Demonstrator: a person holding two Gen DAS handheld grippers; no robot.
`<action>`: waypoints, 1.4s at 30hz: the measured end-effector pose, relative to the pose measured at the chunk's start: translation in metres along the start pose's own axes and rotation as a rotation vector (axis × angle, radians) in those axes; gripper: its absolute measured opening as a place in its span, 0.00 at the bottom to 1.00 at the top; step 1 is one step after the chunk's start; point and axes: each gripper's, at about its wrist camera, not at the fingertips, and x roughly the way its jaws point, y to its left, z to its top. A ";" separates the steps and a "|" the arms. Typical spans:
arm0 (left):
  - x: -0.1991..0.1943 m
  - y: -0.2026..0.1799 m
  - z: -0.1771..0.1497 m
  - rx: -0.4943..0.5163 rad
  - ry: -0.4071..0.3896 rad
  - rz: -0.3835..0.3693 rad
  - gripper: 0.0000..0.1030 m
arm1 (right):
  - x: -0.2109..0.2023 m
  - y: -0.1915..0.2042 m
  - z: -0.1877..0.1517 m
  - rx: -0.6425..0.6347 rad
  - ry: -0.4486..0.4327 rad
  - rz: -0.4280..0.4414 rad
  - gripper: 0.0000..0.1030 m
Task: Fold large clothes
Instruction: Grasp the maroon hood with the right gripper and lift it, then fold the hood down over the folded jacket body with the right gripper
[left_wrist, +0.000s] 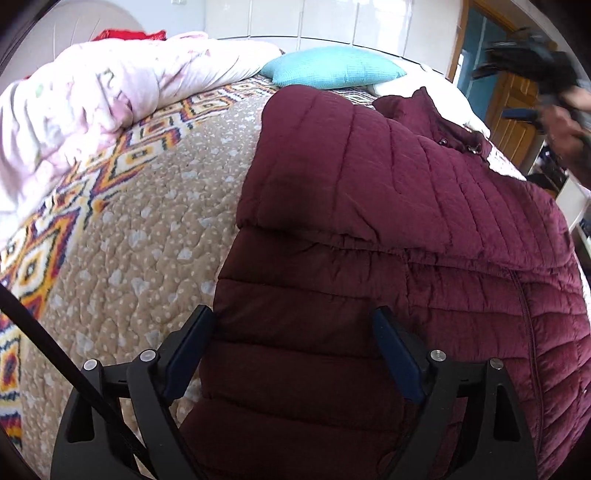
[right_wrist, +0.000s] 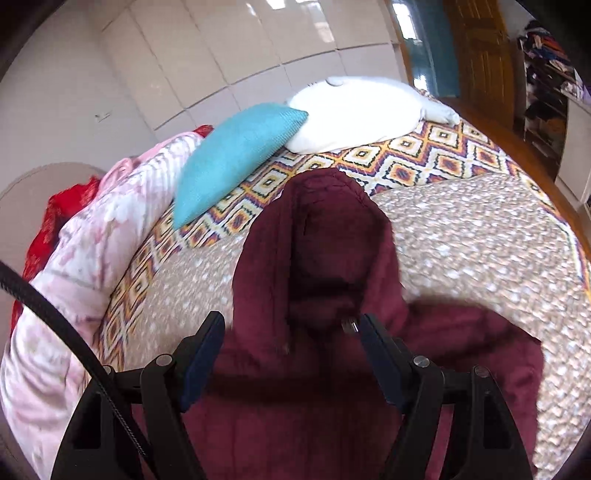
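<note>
A maroon quilted puffer jacket (left_wrist: 388, 229) lies on the bed, one sleeve folded across its body, collar toward the far right. My left gripper (left_wrist: 293, 321) is open and empty, hovering over the jacket's lower part. In the right wrist view the jacket's hood (right_wrist: 325, 229) points away toward the pillows. My right gripper (right_wrist: 290, 325) is open and empty just above the hood's base; it also shows blurred in the left wrist view (left_wrist: 528, 62), held up beyond the collar.
The bed has a beige spotted quilt (left_wrist: 147, 229) over a diamond-patterned blanket (right_wrist: 424, 155). A pink duvet (left_wrist: 85, 103) is bunched at the left. A teal pillow (left_wrist: 332, 68) and a white pillow (right_wrist: 354, 110) lie at the far side. A wooden door (right_wrist: 480, 48) stands beyond the bed.
</note>
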 end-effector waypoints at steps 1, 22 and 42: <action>0.001 0.001 0.000 -0.007 0.005 -0.011 0.86 | 0.020 0.004 0.012 0.015 0.003 -0.011 0.77; 0.012 0.012 0.002 -0.054 0.029 -0.072 0.90 | 0.017 0.058 0.013 -0.178 -0.050 -0.030 0.10; 0.010 0.021 0.002 -0.099 0.026 -0.102 0.90 | -0.174 -0.022 -0.262 -0.313 0.094 0.043 0.39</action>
